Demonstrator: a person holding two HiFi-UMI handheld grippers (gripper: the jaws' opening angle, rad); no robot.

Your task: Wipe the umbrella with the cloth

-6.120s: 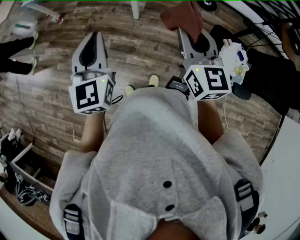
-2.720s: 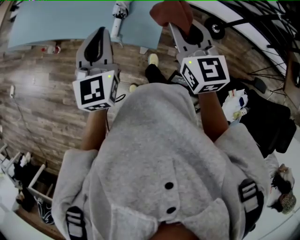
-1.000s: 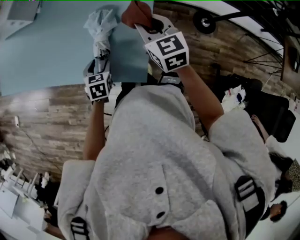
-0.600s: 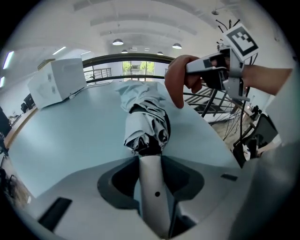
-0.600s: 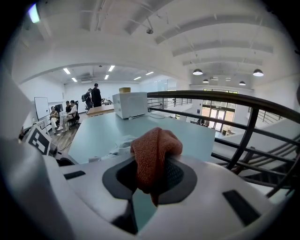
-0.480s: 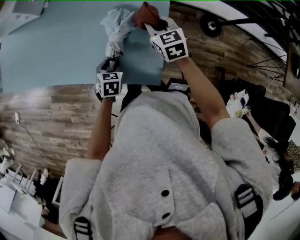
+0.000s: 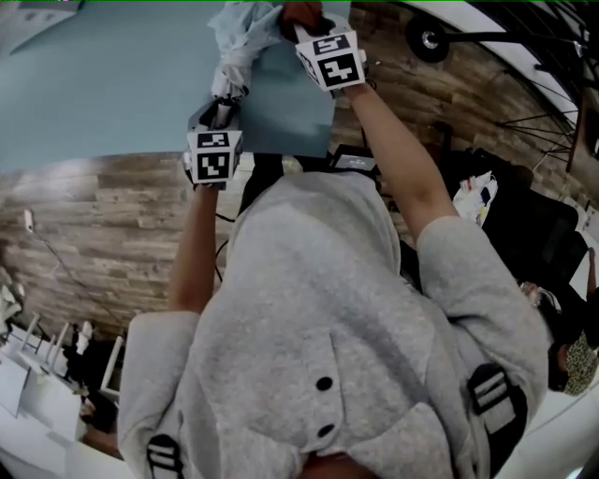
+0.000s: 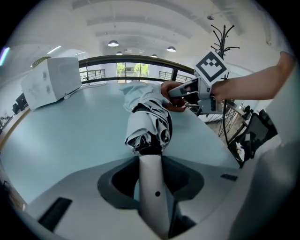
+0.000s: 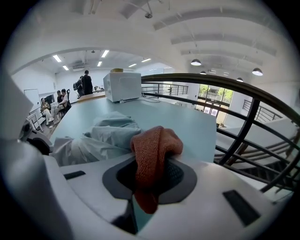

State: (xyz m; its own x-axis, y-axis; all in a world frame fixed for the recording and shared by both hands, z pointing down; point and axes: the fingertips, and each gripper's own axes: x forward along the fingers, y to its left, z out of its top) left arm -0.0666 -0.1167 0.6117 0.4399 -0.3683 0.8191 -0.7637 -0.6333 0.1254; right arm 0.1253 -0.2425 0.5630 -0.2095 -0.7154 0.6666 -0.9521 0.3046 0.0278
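A folded pale grey umbrella [image 7: 239, 42] lies on the light blue table [image 7: 112, 84]. My left gripper [image 7: 221, 105] has just been closing and is shut on the umbrella's white handle [image 8: 151, 187]; the bunched canopy [image 8: 147, 117] lies just beyond the jaws. My right gripper [image 7: 304, 23] is shut on a rust-red cloth [image 9: 154, 150], which hangs out of the jaws. The cloth [image 8: 171, 96] sits against the far right side of the canopy [image 9: 101, 138].
A white box [image 8: 51, 82] stands at the table's far end. A dark railing [image 9: 225, 93] runs behind the table. People [image 9: 84, 84] stand far back. Wooden floor [image 7: 94, 224] lies below, with black bags [image 7: 524, 215] at the right.
The left gripper has come to the table and closed on the umbrella's handle. The right gripper has moved down with the cloth to the canopy.
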